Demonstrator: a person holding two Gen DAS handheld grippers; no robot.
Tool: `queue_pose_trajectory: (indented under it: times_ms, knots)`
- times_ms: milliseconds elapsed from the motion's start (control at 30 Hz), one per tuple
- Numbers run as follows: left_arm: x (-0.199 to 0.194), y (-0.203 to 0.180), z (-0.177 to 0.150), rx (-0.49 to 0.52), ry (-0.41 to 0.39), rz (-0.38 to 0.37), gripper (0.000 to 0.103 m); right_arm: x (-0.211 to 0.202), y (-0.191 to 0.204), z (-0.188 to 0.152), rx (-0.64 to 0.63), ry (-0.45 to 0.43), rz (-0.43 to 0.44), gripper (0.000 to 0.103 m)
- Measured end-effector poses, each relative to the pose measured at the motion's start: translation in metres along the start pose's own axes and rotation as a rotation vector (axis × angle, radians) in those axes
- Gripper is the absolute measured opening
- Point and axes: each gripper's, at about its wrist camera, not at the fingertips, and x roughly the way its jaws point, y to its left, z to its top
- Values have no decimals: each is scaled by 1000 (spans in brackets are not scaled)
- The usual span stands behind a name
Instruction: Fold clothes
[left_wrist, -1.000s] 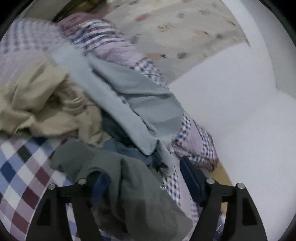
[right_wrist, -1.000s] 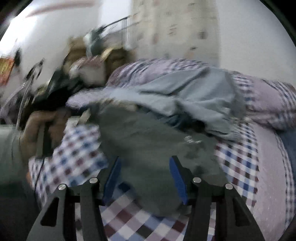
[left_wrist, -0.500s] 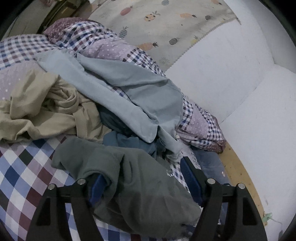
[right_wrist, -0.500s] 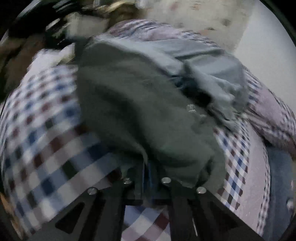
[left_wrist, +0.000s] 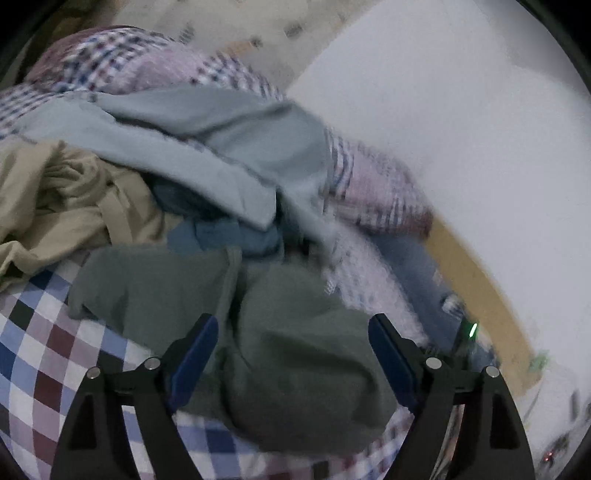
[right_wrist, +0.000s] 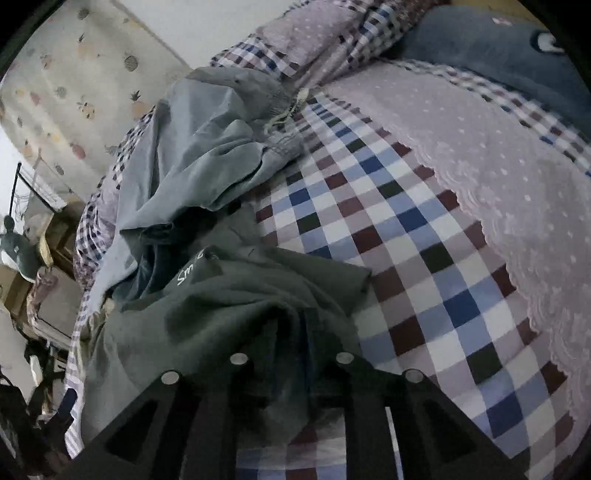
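Left wrist view, left side: beige garment (left_wrist: 62, 206) crumpled on the checked bedspread (left_wrist: 33, 354). Next to it, toward centre, a light blue garment (left_wrist: 207, 147) draped over a darker blue one (left_wrist: 225, 236); both are part of the unsorted pile. In front of the pile lies the green shirt (left_wrist: 295, 350), bunched, not yet flat.

Left tongs (left_wrist: 291, 354): jaws spread wide, blue pads on either side of the shirt's bulk, gripping nothing. They hover just over the cloth; contact cannot be judged because the frame is blurred.

Far right of this view: white wall and a wooden bed edge (left_wrist: 476, 280).

Right wrist view: same green shirt (right_wrist: 229, 314) at lower left and centre, with a small white print near its upper edge. Right tongs (right_wrist: 291, 369): arms drawn close together, and a gathered fold of the shirt runs straight into the gap. The tips are hidden under cloth, but I judge them clamped on that fold. Open bedspread (right_wrist: 388, 236) lies to the right, with a dotted lilac cover (right_wrist: 498, 155) beyond it.

Step in hand (judgement): separating the green shirt from the pile, with one edge secured.

Next move calls for: left tongs to close on a second edge or corner of the shirt, well apart from the right's hold, so the pair can lift it, draw it clear of the blue garments and spread it on the open bedspread.

Risk: snagging the dark blue garment along with it.
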Motion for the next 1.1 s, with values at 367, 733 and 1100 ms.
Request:
queue_pose_trajectory:
  times_ms: [367, 733, 1100]
  knots:
    - [20, -36, -54, 171, 242, 68, 86, -5, 11, -1, -61, -29, -19, 20]
    - [58, -62, -98, 183, 394, -4, 63, -4, 20, -4, -94, -28, -25, 23]
    - [33, -66, -44, 120, 228, -119, 8, -11, 17, -4, -142, -12, 37, 23]
